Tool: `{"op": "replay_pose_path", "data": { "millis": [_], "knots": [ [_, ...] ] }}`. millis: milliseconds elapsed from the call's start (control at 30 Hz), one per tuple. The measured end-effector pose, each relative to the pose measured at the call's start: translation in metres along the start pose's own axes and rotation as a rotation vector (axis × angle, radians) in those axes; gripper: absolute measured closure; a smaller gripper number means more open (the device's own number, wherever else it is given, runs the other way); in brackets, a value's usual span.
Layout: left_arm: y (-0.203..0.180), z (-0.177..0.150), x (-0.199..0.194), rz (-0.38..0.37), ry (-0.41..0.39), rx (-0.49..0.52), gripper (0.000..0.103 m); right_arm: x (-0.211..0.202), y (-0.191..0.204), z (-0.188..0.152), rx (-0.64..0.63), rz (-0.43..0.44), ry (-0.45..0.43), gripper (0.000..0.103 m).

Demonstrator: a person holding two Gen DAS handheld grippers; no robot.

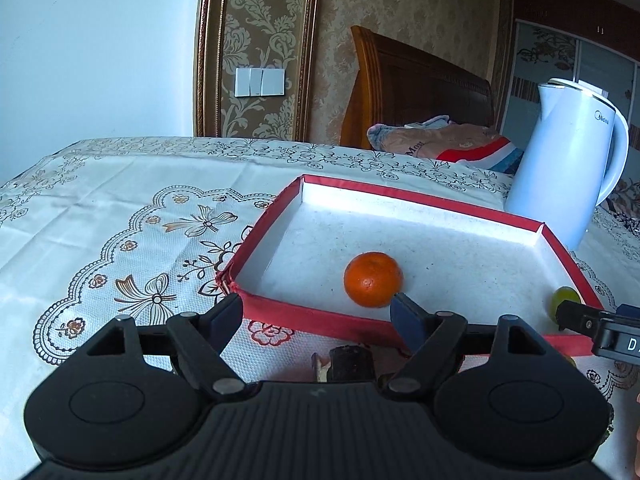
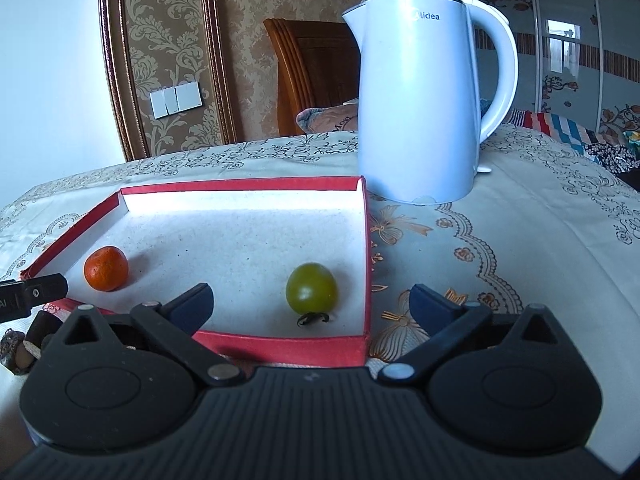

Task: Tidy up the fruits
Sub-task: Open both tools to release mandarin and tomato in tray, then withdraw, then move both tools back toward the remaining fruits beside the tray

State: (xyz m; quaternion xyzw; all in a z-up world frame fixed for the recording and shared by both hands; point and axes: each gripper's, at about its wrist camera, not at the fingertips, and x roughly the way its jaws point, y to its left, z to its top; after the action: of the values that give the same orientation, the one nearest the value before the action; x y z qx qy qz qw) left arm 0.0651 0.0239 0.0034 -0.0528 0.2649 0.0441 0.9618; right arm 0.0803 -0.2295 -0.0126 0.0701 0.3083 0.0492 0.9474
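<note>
A shallow red box [image 1: 304, 316] with a white inside lies on the tablecloth; it also shows in the right wrist view [image 2: 366, 264]. An orange mandarin [image 1: 373, 279] lies in it near the front wall, also in the right wrist view [image 2: 106, 268]. A green tomato [image 2: 311, 288] lies in the box near its right wall, partly seen in the left wrist view [image 1: 565, 299]. My left gripper [image 1: 320, 316] is open and empty, just before the box's front wall. My right gripper [image 2: 312, 304] is open and empty, its fingers straddling the box's front right corner.
A white electric kettle [image 2: 420, 92] stands behind the box's right corner [image 1: 568, 160]. Small brown items [image 2: 28, 344] lie on the cloth before the box's front left [image 1: 348, 362]. A bed with bedding [image 1: 440, 140] is behind the table.
</note>
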Motion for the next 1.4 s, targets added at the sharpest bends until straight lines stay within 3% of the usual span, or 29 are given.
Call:
{"op": "replay_pose_path", "data": {
  "millis": [400, 500, 867, 1200, 1400],
  "knots": [
    [0.017, -0.020, -0.027, 0.003, 0.007, 0.017, 0.022, -0.016, -0.010, -0.010, 0.041, 0.035, 0.007, 0.000],
    [0.021, -0.024, -0.032, 0.015, 0.004, 0.022, 0.017, -0.014, -0.010, -0.010, 0.041, 0.032, 0.018, 0.000],
    [0.039, -0.029, -0.036, 0.008, 0.034, -0.031, 0.017, -0.016, -0.011, -0.013, 0.040, 0.023, 0.025, 0.000],
    [0.037, -0.039, -0.028, 0.037, 0.123, 0.043, 0.015, -0.022, -0.017, -0.018, 0.066, 0.038, 0.036, 0.000],
    [0.031, -0.041, -0.026, 0.050, 0.129, 0.085, 0.011, -0.023, -0.014, -0.019, 0.044, 0.032, 0.041, 0.000]
  ]
}}
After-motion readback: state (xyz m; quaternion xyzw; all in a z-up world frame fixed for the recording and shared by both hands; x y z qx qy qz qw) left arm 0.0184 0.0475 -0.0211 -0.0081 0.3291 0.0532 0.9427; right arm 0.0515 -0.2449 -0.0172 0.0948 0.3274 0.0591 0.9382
